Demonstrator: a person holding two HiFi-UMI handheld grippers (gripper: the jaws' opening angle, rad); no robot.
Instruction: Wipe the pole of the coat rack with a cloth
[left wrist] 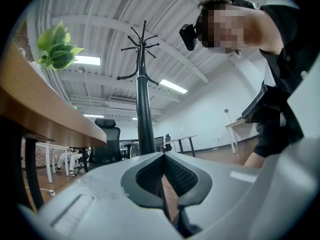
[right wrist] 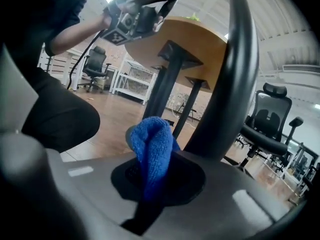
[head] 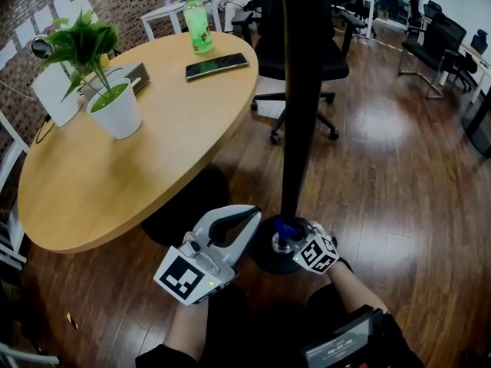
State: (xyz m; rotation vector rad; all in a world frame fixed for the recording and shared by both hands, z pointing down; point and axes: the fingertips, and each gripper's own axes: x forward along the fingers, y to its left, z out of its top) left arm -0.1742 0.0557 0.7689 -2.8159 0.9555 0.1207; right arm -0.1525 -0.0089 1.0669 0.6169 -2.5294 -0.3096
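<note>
The coat rack's black pole (head: 303,90) rises from a round dark base (head: 265,257) on the wood floor, right in front of me. My right gripper (head: 287,236) is low at the foot of the pole, shut on a blue cloth (head: 285,228). In the right gripper view the folded cloth (right wrist: 151,151) sticks up from between the jaws, just left of the pole (right wrist: 235,84); contact cannot be told. My left gripper (head: 252,215) hovers left of the pole, shut and holding nothing. Its view looks up the pole (left wrist: 144,114) to the hooks.
A round wooden table (head: 153,152) stands to the left with a potted plant (head: 113,102), a green bottle (head: 199,24) and a phone (head: 216,66). A black office chair (head: 337,60) sits behind the pole. More desks and chairs line the far right.
</note>
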